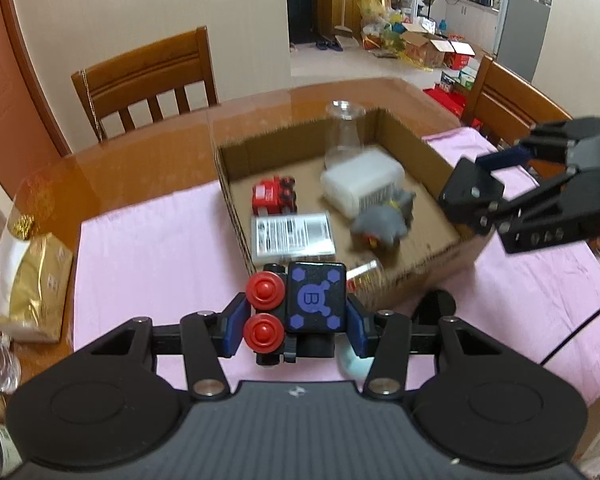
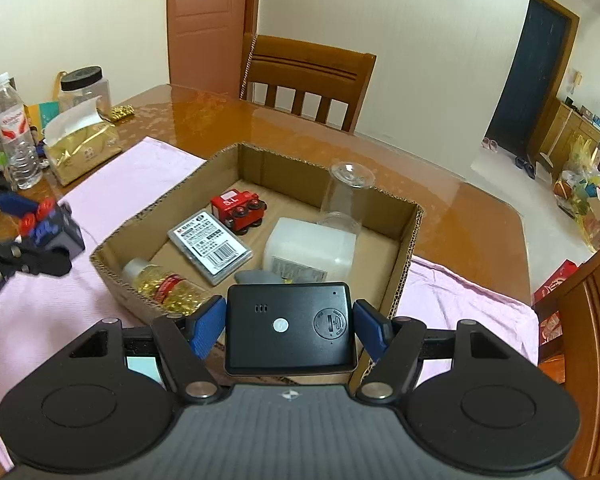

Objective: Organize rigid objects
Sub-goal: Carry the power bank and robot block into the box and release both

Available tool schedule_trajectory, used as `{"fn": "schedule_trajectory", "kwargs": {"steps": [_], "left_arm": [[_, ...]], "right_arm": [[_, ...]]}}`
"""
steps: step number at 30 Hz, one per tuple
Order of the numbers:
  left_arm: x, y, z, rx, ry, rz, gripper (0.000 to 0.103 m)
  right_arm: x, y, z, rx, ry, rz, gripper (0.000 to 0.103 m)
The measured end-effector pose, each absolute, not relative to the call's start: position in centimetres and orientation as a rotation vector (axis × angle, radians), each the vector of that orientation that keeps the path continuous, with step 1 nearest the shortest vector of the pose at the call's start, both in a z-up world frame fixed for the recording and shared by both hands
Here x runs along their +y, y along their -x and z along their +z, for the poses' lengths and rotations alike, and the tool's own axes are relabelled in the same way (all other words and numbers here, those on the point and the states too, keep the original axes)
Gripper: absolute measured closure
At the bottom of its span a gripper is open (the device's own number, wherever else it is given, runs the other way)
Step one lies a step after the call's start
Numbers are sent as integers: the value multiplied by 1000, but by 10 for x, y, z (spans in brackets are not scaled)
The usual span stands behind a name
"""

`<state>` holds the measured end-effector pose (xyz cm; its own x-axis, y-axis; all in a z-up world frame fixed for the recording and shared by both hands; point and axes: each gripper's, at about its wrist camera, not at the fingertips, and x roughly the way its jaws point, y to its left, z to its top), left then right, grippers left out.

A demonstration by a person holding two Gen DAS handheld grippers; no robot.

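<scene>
Both grippers loaded beside the box

The left gripper (image 1: 296, 320) clamps a black toy (image 1: 300, 308) just short of the box (image 2: 404, 256); the right gripper (image 2: 290, 328) grips a black device (image 2: 290, 332) over its near wall.

pink cloth (image 2: 148, 168) | tissue pack (image 2: 82, 146) (gold) | water bottle (image 2: 14, 132)

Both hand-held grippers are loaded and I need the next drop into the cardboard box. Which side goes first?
Right, probably. The right hand-held gripper holds a black device already at the cardboard box rim. The left hand-held gripper, holding a toy block, sits slightly short of it.
</scene>
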<state>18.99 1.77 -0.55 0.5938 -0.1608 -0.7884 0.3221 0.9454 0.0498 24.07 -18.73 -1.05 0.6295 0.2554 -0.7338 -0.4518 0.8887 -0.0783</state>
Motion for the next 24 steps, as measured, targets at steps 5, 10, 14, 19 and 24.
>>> {"fn": "schedule_trajectory", "kwargs": {"steps": [5,10,14,19,24], "left_arm": [[12,-207,-3,880,-202,-278,54],[6,-225,-2,876,-204,-284,54],[-1,-242,-2,872,-205,-293,54],[-16,-260,-3,872,-206,-317,54],[-44,-268,-8,877,-219,-388,54]], "right_arm": [[-187,-247,-20,804,277,400,22],[-190,-234,-16,768,254,399,0],[-190,-226,-14,778,228,380,0],[-192,-214,-12,773,205,355,0],[-199,-204,-14,785,182,328,0]]}}
